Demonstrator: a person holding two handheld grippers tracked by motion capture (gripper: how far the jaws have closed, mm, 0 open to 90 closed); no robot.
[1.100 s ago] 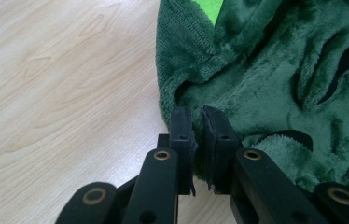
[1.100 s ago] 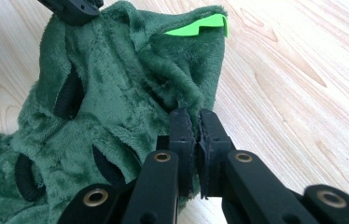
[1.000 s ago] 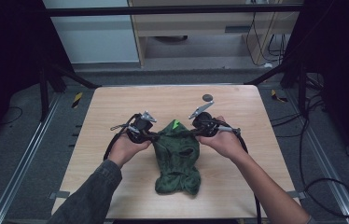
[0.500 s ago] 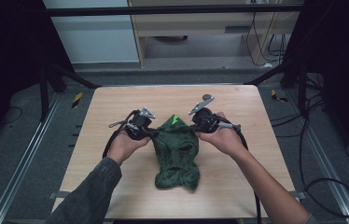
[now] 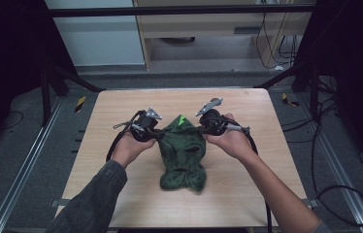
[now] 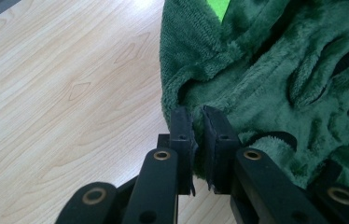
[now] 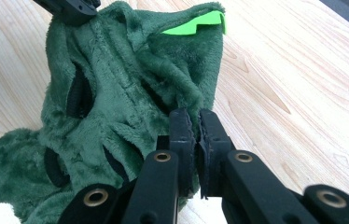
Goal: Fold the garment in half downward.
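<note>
Two grippers are engaged on one garment, a dark green plush piece lying on the table near its middle. From the high view I see the left gripper at the garment's upper left edge and the right gripper at its upper right edge, each in a hand, with the forearms entering from the bottom.

Left gripper: in the left gripper view the jaws stand almost together, clamped on a fold of the garment's edge; plush shows in the narrow slot between the pads.

Right gripper: in the right gripper view the jaws stand almost together as well, pinching the garment's edge fabric between them.

Garment condition: the upper part is drawn between the two grippers; the lower part rests bunched on the table toward the person. A bright green patch shows at the top edge between the grippers; in the right gripper view the patch sits at the far end of the garment. Several dark-edged openings show in the plush. I cannot tell from these views what kind of garment it is.

A cable trails from the left gripper across the table.
</note>
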